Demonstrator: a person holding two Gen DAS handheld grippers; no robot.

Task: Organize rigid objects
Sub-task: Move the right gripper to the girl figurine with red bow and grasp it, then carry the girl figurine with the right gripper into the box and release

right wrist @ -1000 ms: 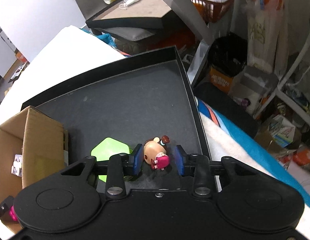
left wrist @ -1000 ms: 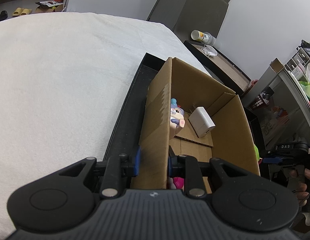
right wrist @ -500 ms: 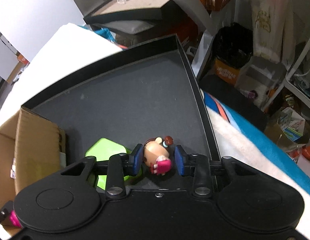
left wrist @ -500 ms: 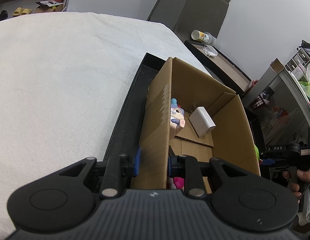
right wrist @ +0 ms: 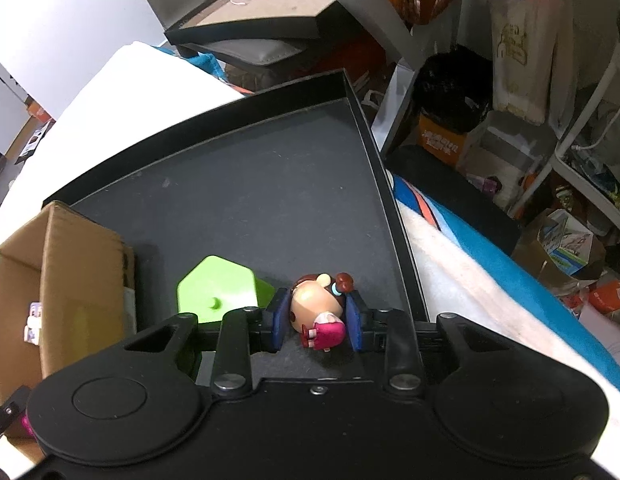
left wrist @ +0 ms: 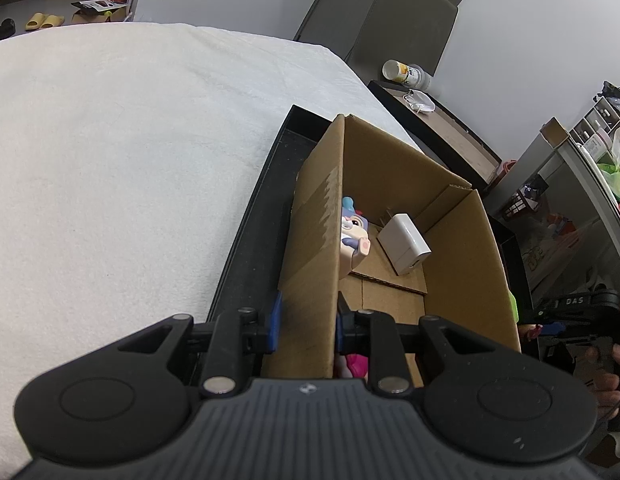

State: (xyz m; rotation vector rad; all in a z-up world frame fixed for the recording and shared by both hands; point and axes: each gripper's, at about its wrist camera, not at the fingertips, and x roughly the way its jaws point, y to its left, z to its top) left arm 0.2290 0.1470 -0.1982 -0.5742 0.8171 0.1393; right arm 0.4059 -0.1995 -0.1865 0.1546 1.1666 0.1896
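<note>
Black tray (right wrist: 246, 208) holds figurine (right wrist: 318, 311), head pointing away.

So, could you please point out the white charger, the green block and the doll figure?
white charger (left wrist: 403, 243), left wrist view, its top face.
green block (right wrist: 218, 294), right wrist view, its top face.
doll figure (right wrist: 315, 303), right wrist view, its face.

"DAS" in white on black device (left wrist: 581, 304) at right edge, other print illegible
</note>
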